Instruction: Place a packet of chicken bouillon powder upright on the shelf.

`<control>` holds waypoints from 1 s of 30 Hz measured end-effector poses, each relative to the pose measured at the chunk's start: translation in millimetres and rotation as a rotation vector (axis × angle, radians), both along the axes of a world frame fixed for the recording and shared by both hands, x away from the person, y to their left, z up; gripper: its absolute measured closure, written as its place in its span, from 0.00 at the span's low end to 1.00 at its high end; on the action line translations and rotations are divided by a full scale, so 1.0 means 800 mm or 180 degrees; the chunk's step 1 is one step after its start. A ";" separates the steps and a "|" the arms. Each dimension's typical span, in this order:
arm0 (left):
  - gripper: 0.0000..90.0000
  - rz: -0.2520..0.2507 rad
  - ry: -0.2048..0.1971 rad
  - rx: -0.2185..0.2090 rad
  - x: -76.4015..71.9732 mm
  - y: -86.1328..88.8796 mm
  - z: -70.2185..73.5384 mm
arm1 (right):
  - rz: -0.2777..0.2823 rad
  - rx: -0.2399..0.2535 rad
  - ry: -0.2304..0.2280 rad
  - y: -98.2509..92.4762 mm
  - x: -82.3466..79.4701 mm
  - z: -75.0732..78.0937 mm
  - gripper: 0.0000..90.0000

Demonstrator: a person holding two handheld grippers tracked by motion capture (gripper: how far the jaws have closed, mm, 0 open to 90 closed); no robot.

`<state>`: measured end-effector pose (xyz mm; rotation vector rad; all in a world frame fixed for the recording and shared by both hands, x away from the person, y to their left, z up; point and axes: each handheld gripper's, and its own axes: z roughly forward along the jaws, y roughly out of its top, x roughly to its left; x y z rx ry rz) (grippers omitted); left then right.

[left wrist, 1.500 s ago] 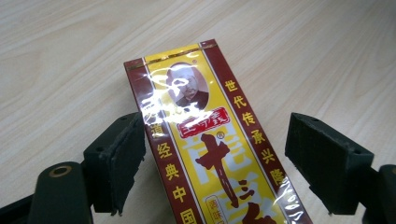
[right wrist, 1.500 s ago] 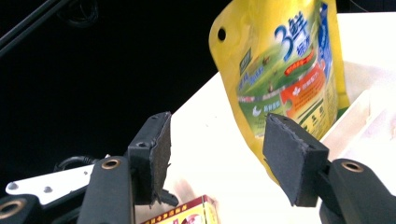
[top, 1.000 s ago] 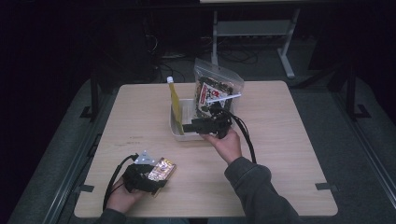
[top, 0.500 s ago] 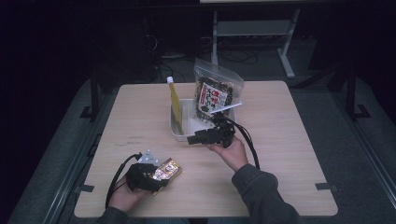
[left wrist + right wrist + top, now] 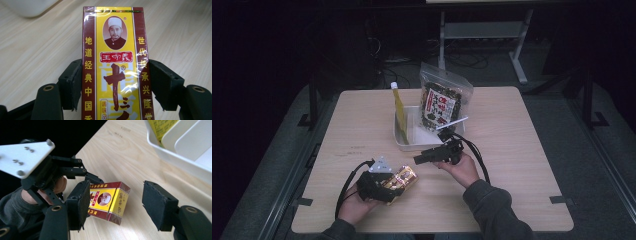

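The yellow-and-red spice box sits between the pads of your left gripper, which press on both its long sides; its lower end is cut off by the bottom edge of the left gripper view. Those jaws have just been closing onto the box. In the high view the box lies at about 7 o'clock on the table, with its near half covered by the gripper and your left hand. In the right gripper view the box appears tilted, one end off the wood; whether the other end touches the table is hard to make out. Your right gripper hovers at 6 o'clock from the white tray, jaws spread and holding nothing. A snack bag stands in the tray at 12 o'clock, its print unreadable.
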<state>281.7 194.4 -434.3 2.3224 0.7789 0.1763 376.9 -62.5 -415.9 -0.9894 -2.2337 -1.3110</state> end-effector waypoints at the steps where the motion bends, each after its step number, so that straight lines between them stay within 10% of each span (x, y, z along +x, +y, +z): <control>1: 0.36 -0.0004 -0.0013 -0.0011 0.000 -0.002 0.001 | 0.0012 -0.0001 0.0044 0.000 0.000 -0.001 0.43; 30: 0.36 -0.0041 -0.0291 -0.0192 0.004 -0.027 0.024 | 0.0220 -0.0138 0.0631 0.001 0.006 -0.012 0.61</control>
